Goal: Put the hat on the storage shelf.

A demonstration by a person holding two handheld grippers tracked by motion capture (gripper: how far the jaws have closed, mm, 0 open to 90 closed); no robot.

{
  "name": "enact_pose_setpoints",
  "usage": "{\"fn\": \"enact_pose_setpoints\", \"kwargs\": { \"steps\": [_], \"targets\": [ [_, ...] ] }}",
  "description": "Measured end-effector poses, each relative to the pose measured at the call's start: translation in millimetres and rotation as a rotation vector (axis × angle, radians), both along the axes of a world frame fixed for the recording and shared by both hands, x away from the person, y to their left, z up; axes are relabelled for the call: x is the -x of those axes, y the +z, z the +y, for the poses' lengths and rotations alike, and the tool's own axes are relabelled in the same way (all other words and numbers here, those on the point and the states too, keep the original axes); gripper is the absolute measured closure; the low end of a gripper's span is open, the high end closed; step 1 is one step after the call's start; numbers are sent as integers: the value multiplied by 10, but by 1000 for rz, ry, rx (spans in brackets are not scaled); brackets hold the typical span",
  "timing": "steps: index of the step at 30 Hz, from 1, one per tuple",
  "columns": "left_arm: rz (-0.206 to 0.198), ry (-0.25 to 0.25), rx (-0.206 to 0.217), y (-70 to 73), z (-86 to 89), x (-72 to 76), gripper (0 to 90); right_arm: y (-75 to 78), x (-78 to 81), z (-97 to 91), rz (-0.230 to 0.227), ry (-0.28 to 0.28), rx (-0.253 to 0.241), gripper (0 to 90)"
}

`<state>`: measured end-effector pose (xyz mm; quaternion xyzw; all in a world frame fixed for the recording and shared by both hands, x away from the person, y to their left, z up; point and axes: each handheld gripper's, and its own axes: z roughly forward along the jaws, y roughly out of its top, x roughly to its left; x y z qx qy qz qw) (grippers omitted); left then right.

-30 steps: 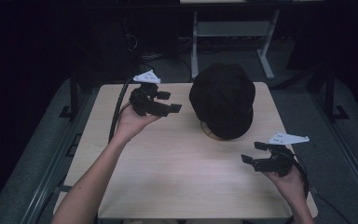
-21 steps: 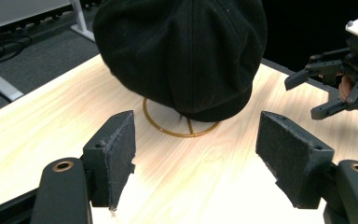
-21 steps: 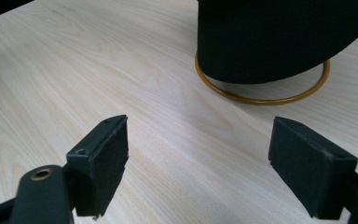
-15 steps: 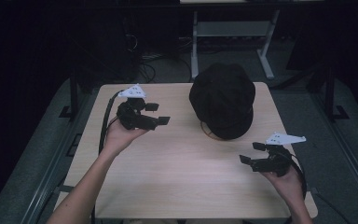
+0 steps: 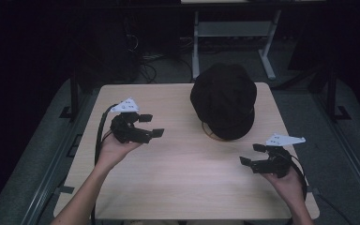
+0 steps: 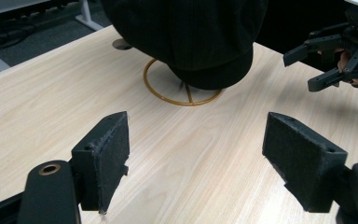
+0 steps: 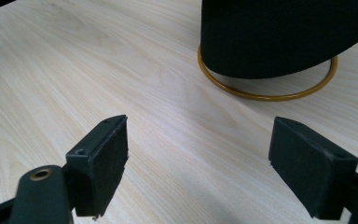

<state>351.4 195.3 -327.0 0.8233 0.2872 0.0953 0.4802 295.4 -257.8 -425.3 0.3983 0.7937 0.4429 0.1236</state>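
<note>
Hat (image 5: 225,99) sits on the far right part of the counter (image 5: 183,187), perched on a stand whose gold ring base (image 6: 186,95) rests flat on the wood. The hat covers most of that stand; I see just the ring and a bit of a spoke under the brim, and I cannot make out its upright. In my left claw view the hat's top is cut off by the frame, and in my right claw view its crown is cut off too. A small dark round spot (image 6: 121,44) lies on the counter behind the ring; I cannot tell what it is.

My left claw (image 5: 149,125) hangs over the counter's left side, jaws wide, nothing between them, well apart from the hat. My right claw (image 5: 252,154) is near the right front corner, jaws also wide and empty, pointing left, just in front of the hat. Bare wood lies open between the two claws and along the near edge. Beyond the far edge the room is dark.
</note>
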Motion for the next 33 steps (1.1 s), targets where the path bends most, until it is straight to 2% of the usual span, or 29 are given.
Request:
{"fn": "enact_pose_setpoints", "kwargs": {
  "steps": [12,21,22,31,33],
  "targets": [
    [10,56,31,-264,237,115,223,-13,-3,9,7,0,6,193],
    [22,74,37,-406,356,194,219,-27,0,20,14,2,16,195],
    [17,79,47,-437,384,221,221,-33,3,19,19,-2,12,196],
    [28,102,42,-641,483,368,217,-62,14,25,26,2,15,196],
    [35,114,53,-732,526,424,207,-71,13,33,25,5,19,196]
  ]
}}
